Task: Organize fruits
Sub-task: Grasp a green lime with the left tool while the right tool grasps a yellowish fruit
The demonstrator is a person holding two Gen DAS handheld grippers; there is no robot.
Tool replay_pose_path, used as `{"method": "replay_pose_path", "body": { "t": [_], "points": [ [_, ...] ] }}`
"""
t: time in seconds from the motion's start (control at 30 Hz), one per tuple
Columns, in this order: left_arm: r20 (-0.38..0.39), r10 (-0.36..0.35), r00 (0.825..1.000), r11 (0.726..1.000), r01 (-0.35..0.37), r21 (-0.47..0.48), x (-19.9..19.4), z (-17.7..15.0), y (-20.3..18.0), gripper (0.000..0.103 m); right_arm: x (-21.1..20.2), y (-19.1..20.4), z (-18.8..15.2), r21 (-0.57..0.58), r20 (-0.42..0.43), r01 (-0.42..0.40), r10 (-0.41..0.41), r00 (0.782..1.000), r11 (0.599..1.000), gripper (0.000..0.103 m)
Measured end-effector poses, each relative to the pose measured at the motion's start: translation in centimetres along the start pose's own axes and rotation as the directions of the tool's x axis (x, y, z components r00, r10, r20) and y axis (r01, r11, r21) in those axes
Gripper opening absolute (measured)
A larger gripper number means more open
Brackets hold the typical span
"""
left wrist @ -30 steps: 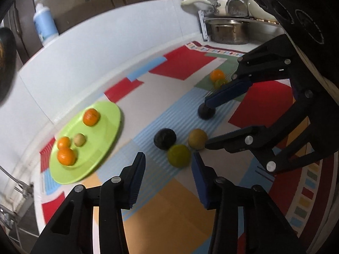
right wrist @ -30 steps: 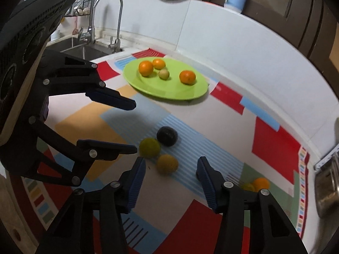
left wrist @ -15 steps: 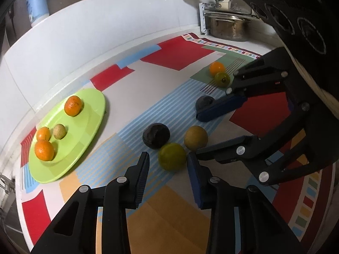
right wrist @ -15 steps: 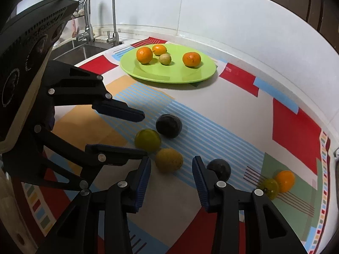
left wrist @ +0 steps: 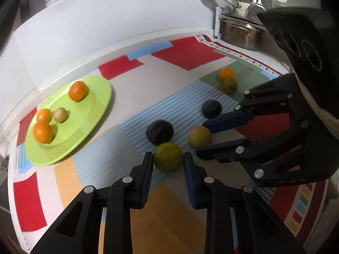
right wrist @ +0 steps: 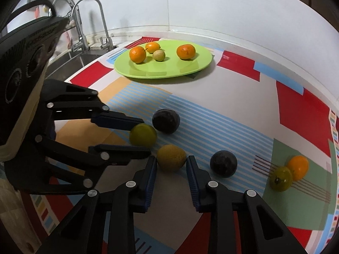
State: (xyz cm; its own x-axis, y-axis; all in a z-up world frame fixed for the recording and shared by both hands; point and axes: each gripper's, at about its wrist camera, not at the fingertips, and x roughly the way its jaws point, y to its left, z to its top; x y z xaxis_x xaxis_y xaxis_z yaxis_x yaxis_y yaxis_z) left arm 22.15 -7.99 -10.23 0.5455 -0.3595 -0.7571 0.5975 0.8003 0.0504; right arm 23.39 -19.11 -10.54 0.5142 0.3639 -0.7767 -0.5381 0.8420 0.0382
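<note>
Both grippers are clamped on fruit right now: my left gripper (left wrist: 168, 162) has its ribbed blue pads pinching a smooth round green fruit (left wrist: 168, 157), and my right gripper (right wrist: 171, 165) is squeezing a dull, rough-skinned yellow fruit (right wrist: 171, 157) just beside it. Both fruits sit on the glossy patchwork mat (right wrist: 233, 97), with a dark matte purple fruit (right wrist: 166, 121) touching the green one. Further back is the shiny lime-green plate (right wrist: 197, 68) holding three dimpled oranges and one small pale fruit.
</note>
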Motion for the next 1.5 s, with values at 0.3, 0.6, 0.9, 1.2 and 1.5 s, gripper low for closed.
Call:
{"method": "replay_pose_path", "body": {
  "t": [0.3,0.6,0.9,1.2,1.5],
  "points": [
    [0.022,0.041,0.999,0.995,-0.039,-0.094,-1.9,-0.2,0.5,0.029,-1.1,0.4,0.2,0.035,0.041,0.006,-0.008,0.999,0.999,0.030],
    [0.079,0.105,0.991,0.982,-0.091,-0.167,-5.0,0.7,1.7,0.029,-3.2,1.2,1.4,0.071,0.109,0.022,-0.029,0.994,0.997,0.030],
    [0.134,0.169,0.976,0.970,-0.141,-0.198,-8.6,1.5,3.2,0.029,-5.6,2.5,3.7,0.109,0.212,0.025,-0.048,0.976,0.994,0.030],
    [0.177,0.219,0.959,0.955,-0.174,-0.240,-11.3,2.0,5.1,0.029,-7.1,4.0,5.9,0.130,0.288,0.019,-0.056,0.956,0.991,0.030],
    [0.204,0.249,0.947,0.949,-0.197,-0.245,-12.4,2.9,7.5,0.029,-7.1,4.9,8.2,0.155,0.317,0.000,-0.050,0.947,0.988,0.030]
  ]
}}
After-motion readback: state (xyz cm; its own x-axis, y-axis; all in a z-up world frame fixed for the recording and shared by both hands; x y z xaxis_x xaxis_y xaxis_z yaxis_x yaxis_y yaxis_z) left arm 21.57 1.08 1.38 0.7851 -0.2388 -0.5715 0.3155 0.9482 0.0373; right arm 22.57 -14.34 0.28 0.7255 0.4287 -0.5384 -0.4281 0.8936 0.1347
